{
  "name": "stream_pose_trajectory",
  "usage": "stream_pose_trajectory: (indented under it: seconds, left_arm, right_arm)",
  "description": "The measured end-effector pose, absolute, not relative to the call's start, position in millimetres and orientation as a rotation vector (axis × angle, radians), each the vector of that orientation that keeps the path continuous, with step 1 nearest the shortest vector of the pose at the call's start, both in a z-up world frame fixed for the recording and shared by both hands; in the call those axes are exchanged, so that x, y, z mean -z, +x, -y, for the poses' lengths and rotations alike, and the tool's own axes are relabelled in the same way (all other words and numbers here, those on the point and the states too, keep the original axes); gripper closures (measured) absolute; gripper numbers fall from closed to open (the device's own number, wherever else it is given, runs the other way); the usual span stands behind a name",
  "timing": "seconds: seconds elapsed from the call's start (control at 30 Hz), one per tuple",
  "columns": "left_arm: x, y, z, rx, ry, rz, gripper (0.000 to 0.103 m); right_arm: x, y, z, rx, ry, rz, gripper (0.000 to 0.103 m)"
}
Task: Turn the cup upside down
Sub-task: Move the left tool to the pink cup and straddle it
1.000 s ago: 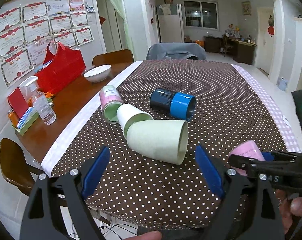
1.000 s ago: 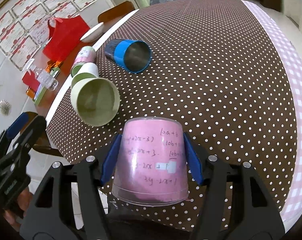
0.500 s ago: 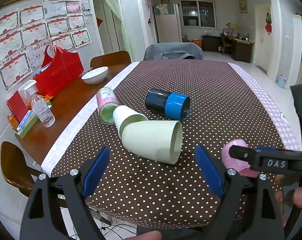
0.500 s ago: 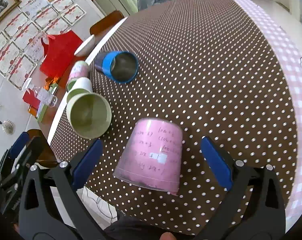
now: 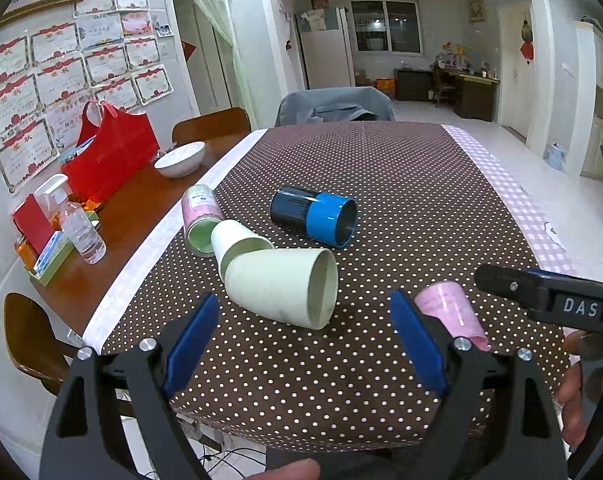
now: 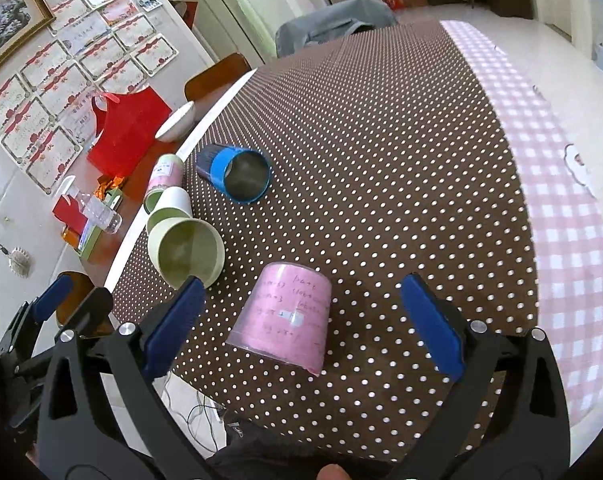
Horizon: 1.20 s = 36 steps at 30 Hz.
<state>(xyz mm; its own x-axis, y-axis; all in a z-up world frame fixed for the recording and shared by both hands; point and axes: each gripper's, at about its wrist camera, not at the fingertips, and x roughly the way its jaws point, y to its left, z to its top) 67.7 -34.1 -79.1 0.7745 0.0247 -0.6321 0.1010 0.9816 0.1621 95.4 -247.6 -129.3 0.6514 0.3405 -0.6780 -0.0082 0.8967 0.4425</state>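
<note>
A pink cup point(image 6: 285, 316) with handwriting on it stands upside down on the dotted brown tablecloth point(image 6: 381, 140), near the table's front edge. It also shows in the left wrist view point(image 5: 449, 312). My right gripper point(image 6: 301, 328) is open, its blue pads well apart on either side of the cup, not touching it. My left gripper point(image 5: 305, 340) is open and empty, just in front of a pale green cup point(image 5: 285, 288) that lies on its side.
A smaller white-and-green cup point(image 5: 237, 240), a pink-labelled cup point(image 5: 199, 216) and a blue-and-black cup point(image 5: 313, 216) all lie on their sides mid-table. A white bowl point(image 5: 179, 158), a red bag point(image 5: 109, 156) and a spray bottle point(image 5: 77, 224) sit on the bare wood at left.
My right gripper opened and let go of the pink cup, which now stands upside down on the cloth. The gripper has drawn back a little. The left gripper barely moved.
</note>
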Motion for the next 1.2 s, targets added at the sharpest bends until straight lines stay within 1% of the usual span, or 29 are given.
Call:
stream_pose_trajectory:
  seconds: [0.4, 0.63, 1.2]
  left_arm:
    - [79, 74, 60, 0.084, 0.228, -0.716, 0.017]
    - [90, 91, 82, 0.127, 0.253, -0.784, 0.017]
    - [130, 148, 131, 0.242, 0.212, -1.118, 0.017]
  right_arm:
    - [113, 69, 277, -0.097, 0.35, -0.714, 0.006]
    - [117, 70, 292, -0.045, 0.293, -0.715, 0.006]
    - [149, 102, 331, -0.016, 0.316, -0.803, 0.006]
